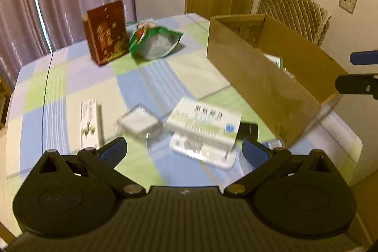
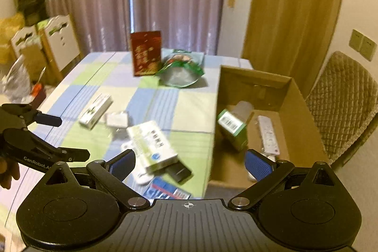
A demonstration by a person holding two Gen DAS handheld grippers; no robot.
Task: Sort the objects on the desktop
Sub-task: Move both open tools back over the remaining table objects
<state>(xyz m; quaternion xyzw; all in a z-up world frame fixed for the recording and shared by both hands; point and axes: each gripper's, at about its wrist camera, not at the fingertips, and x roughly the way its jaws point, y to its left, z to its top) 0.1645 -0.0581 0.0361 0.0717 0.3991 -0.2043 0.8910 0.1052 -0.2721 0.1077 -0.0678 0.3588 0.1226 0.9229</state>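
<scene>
My left gripper point(image 1: 184, 152) is open above the near table, empty. Just past its fingers lie a white-green medicine box point(image 1: 205, 125), a white remote-like item point(image 1: 203, 154), a small clear case point(image 1: 137, 122) and a narrow white carton point(image 1: 88, 123). My right gripper point(image 2: 189, 164) is open too, holding nothing, over the same medicine box point(image 2: 152, 145) and a black object point(image 2: 178, 171). The open cardboard box point(image 2: 302, 108) at the right holds a green-labelled bottle point(image 2: 232, 125) and a white power strip point(image 2: 268, 135). The left gripper point(image 2: 49, 137) shows at the left of the right wrist view.
A red carton point(image 1: 106, 32) stands upright at the far end beside a green foil pouch point(image 1: 154, 41). The checked tablecloth point(image 1: 151, 79) covers the table. A quilted chair point(image 2: 342, 96) is behind the cardboard box. A blue packet point(image 2: 167, 191) lies at the near edge.
</scene>
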